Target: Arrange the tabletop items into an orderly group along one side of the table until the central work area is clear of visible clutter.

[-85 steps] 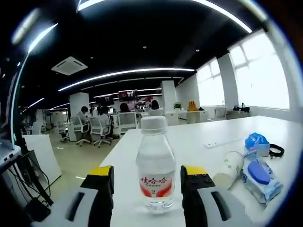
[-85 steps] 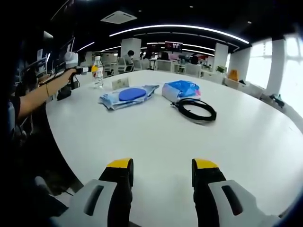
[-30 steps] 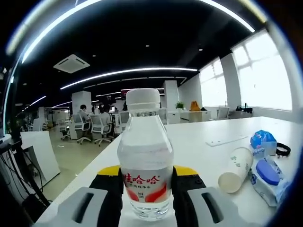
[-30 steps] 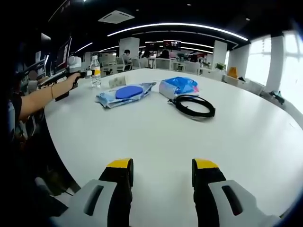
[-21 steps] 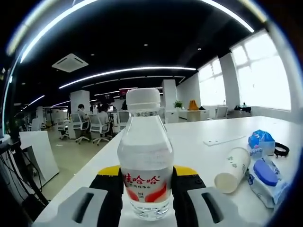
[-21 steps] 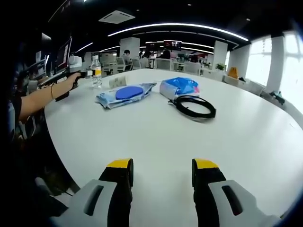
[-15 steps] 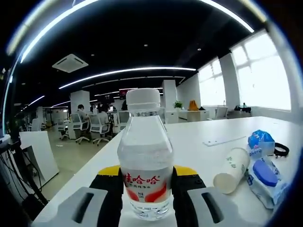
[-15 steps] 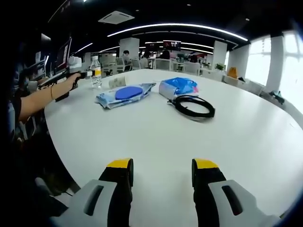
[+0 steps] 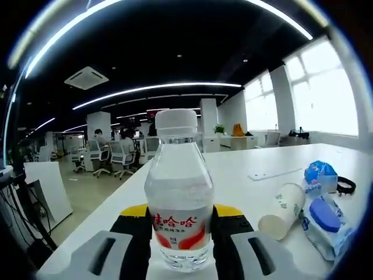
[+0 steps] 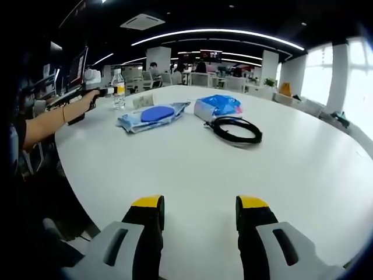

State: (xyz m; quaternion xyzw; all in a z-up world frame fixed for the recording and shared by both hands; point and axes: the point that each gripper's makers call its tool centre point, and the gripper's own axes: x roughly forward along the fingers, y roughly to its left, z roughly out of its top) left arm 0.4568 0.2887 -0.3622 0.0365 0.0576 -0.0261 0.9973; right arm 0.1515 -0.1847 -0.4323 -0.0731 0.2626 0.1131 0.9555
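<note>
Left gripper view looks straight along the left tool (image 9: 179, 217), whose yellow-tipped black jaws are pressed against both sides of a small clear plastic water bottle with a white cap and a red-and-white label (image 9: 178, 198). The grip sits low on the body, at label height, which seems sensible: it keeps the bottle upright and steady for carrying. The bottle stands at the near edge of the white round counter (image 9: 233, 175), so it looks like the first piece of a group to be built along that side.

Off to the right of this tool lies a white paper cup tipped on its side (image 9: 282, 211), its open mouth turned toward the tool. Just beyond the cup sits a blue-and-white wet-wipe pack with a blue oval lid (image 9: 323, 223), and behind that a blue crinkled plastic packet (image 9: 319, 175) and a black coiled cable (image 9: 345, 186).

In the right gripper view the right tool (image 10: 199, 213) has its jaws spread wide with nothing between them, hovering low over bare counter surface. Well ahead of it lie the cable, the packet and the wipes; farther off to the left, a person's hand (image 10: 87, 100) works the other tool at the bottle. This free tool seems kept ready for the central clutter.
</note>
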